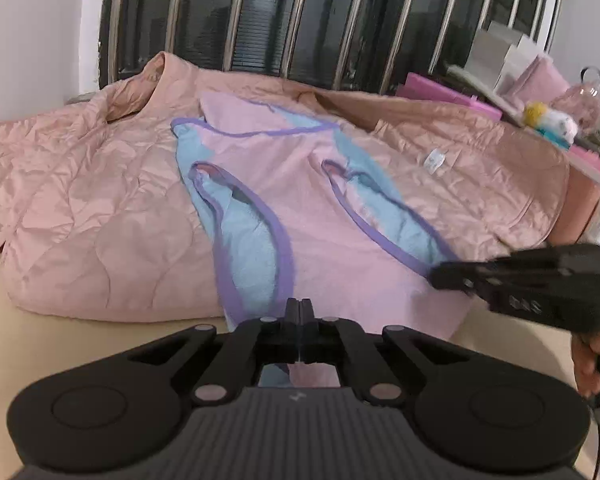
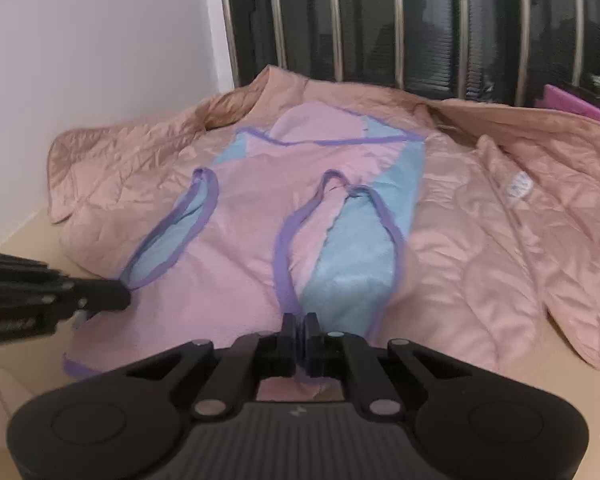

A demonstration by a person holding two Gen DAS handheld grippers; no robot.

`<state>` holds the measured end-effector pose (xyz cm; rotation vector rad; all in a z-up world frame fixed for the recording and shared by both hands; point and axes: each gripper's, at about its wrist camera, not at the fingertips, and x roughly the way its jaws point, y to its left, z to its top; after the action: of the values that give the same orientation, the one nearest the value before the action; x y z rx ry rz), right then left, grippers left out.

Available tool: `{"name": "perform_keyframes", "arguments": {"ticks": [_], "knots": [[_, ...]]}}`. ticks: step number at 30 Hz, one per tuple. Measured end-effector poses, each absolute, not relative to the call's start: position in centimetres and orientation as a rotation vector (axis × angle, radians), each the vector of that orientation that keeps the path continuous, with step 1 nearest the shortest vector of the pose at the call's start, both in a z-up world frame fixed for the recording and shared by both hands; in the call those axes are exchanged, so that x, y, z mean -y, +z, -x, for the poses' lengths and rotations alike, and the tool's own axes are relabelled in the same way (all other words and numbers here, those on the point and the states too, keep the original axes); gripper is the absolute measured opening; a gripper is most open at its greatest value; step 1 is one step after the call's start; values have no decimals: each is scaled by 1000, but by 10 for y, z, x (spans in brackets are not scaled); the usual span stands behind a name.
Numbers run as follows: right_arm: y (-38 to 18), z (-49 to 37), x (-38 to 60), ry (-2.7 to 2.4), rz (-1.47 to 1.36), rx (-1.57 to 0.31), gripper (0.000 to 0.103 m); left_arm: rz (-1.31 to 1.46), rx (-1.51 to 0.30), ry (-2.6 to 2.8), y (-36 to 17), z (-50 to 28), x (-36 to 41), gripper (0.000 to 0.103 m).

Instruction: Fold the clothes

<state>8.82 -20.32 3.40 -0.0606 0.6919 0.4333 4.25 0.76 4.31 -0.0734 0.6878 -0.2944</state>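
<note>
Both your claws, left (image 1: 300,307) and right (image 2: 299,322), are clenched on the near hem of the vest (image 1: 300,200), which lies on the jacket (image 1: 100,208) at 12 o'clock. Lift unevenly and the slick jacket may drag along, skewing the fold.

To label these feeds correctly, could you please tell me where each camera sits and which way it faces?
Left wrist: on the left gripper, jaws shut on the near hem of the pink sleeveless garment with purple trim, facing the barred window; the right gripper enters from the right.
Right wrist: on the right gripper, shut on the same hem, facing likewise; the left gripper enters from the left.
Shared: the garment lying on the quilted peach jacket, and the window.
</note>
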Motion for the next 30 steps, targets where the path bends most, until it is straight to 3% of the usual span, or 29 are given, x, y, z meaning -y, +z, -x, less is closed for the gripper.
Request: {"name": "perform_keyframes", "arguments": {"ticks": [7, 10, 11, 12, 13, 15, 18, 20, 22, 25, 26, 27, 30], "knots": [[74, 6, 257, 461, -54, -576, 3, 155, -556, -367, 89, 13, -32, 0], [71, -2, 260, 407, -56, -618, 17, 135, -597, -326, 83, -3, -32, 7], [68, -7, 260, 375, -42, -627, 28, 120, -625, -312, 76, -11, -32, 12], [66, -11, 258, 335, -14, -619, 29, 102, -646, -284, 69, -16, -31, 17], [63, -15, 257, 306, 8, -613, 29, 82, -664, -278, 63, -18, -28, 31], [57, -24, 258, 306, 4, -618, 29, 42, -699, -269, 51, -23, -21, 48], [41, -48, 258, 307, -21, -675, 29, -8, -728, -267, 37, -28, -8, 46], [32, -57, 251, 331, -18, -703, 29, -19, -733, -281, 30, -28, -3, 15], [26, -57, 241, 361, 0, -708, 28, 5, -740, -282, 25, -32, -5, 4], [18, -55, 232, 355, 22, -707, 22, 61, -724, -268, 23, -27, -18, 2], [18, -54, 232, 358, 19, -706, 9, 80, -710, -260, 26, -22, -22, 2], [18, -52, 232, 361, 15, -706, 3, 99, -696, -251, 29, -16, -27, 2], [26, -36, 236, 306, 43, -678, 1, 160, -638, -221, 45, 14, -51, 1]]}}
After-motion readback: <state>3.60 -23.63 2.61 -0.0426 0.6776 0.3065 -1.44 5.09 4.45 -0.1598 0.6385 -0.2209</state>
